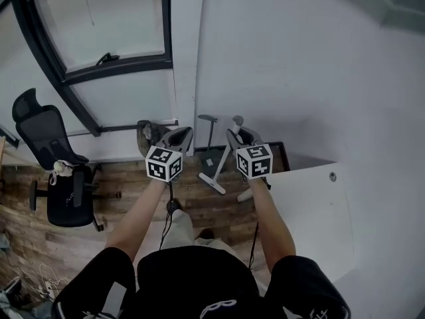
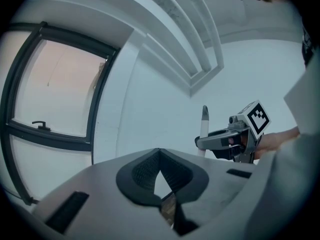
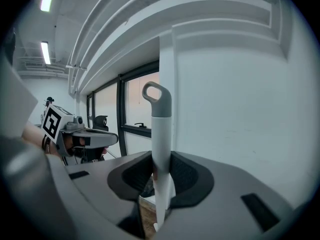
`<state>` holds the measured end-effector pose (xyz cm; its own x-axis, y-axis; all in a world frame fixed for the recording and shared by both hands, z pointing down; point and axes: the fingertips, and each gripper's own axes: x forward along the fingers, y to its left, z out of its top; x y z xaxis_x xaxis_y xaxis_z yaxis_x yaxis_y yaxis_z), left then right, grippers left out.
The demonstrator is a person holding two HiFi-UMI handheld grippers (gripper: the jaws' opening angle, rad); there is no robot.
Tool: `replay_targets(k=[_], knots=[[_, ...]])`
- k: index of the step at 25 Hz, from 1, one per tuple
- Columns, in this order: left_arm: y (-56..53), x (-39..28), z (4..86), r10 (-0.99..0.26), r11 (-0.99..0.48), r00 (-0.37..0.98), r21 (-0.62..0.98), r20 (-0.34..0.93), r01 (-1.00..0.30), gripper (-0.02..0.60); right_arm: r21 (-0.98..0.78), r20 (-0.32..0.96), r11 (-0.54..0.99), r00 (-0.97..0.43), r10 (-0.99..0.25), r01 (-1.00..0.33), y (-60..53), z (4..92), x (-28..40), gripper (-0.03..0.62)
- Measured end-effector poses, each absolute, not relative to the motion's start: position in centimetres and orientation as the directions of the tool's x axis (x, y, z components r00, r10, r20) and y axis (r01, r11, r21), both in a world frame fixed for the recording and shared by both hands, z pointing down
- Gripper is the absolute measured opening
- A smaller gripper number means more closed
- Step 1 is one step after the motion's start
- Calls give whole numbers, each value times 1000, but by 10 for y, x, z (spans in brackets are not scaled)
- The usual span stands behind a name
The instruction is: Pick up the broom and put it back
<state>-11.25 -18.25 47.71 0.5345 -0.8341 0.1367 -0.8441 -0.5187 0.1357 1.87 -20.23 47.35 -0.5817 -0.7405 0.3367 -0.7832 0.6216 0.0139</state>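
Since the slim white broom handle with its grey looped cap is clamped in the right tongs, the hold sits high, just under the cap. The pole stands nearly upright in front of the plain white wall. From the head view the cap shows just above those tongs, close to the black-framed window. I cannot trace the lower end with certainty among the pale shapes over the wood-plank floor.

The left tongs are closed tip to tip on nothing and are held alongside.

By my judgement the pole is stiff, light and smooth. In a single high hold it could slip or pivot, with the far end swinging below. A second hold lower on the shaft, taken by the free tongs, would likely steady it for setting back against the wall.
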Motion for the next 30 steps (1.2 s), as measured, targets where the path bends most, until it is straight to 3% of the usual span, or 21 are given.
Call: replay_targets(k=[30], knots=[[-182, -50, 494, -779, -587, 600, 123, 182, -800, 17, -8, 338, 559, -529, -779, -829, -186, 487, 95, 115]])
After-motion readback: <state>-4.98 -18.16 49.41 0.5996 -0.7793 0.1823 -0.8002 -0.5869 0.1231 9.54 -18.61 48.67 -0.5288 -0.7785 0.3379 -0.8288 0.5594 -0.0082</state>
